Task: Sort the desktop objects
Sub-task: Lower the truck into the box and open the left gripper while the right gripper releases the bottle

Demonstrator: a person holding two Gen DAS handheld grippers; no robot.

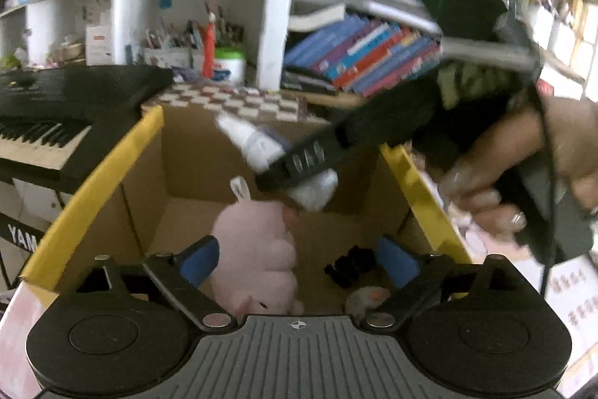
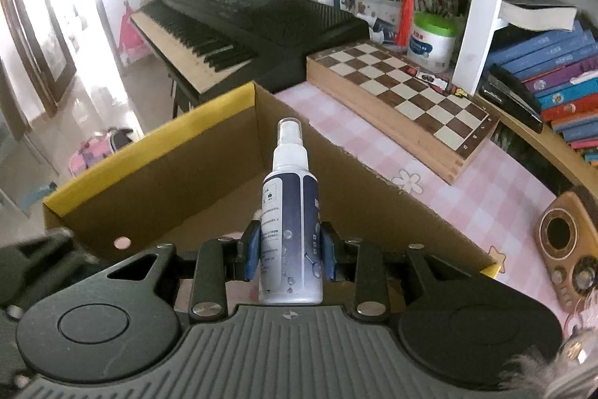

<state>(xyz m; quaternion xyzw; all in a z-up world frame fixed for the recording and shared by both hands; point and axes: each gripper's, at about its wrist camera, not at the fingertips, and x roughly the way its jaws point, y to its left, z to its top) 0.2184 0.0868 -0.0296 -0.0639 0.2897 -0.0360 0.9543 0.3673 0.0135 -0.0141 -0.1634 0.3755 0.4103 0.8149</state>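
I hold a gripper in each hand over a brown cardboard box [image 2: 209,171] with yellow flaps, which sits on a pink checked tablecloth [image 2: 482,197]. My right gripper [image 2: 289,249] is squeezed tight on a white and dark blue spray bottle [image 2: 289,212], and its blue pads [image 2: 254,249] press both sides of the bottle. The bottle points away from me, over the open box. My left gripper [image 1: 299,260] is wide open with nothing between its blue pads [image 1: 198,258]. Right below it, down inside the box, lies a pink bunny toy [image 1: 258,249]. A small black thing [image 1: 349,268] lies beside the toy, but it is too blurry to tell what it is. A chessboard [image 2: 411,92] and a black keyboard [image 2: 243,21] sit behind the box.
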